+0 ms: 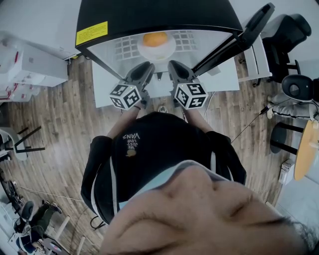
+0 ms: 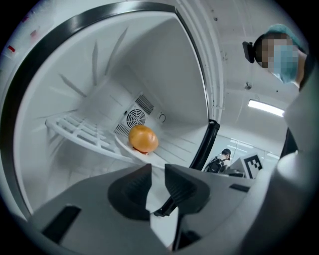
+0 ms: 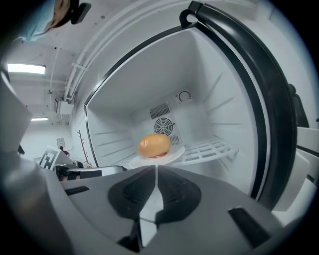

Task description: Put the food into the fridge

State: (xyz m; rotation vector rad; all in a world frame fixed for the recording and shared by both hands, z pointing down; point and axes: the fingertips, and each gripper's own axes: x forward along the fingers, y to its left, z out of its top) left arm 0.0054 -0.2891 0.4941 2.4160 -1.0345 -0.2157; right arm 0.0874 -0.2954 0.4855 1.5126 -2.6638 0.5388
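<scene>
While I stand in front of the fridge [image 1: 149, 12], both my tools are close to me and held up toward its open front. My left gripper [image 2: 158, 172] has its jaws a little apart, and I see nothing between them, only a bright gap. My right gripper [image 3: 155, 172] has its jaws pressed together at the tips, and it holds nothing. So both tools are empty. Just past them is the white inside of the fridge. A white shelf [image 3: 209, 147] made of bars runs across it. On that shelf sits a white plate [image 3: 177, 152], and on the plate rests the food [image 3: 154, 145]. It is round and orange-brown, like a bun, with a bit of red under it. It is not touching my tools at all; it is well apart from them, deep in the fridge. Behind the food, on the back wall, is a small round fan grille [image 3: 164, 125]. Off to my right side the door [image 1: 234, 40] stands wide open. I think the big part of the job is done, because the food is in the fridge. What I think is left is to shut the door, and neither of my tools is on it yet.
</scene>
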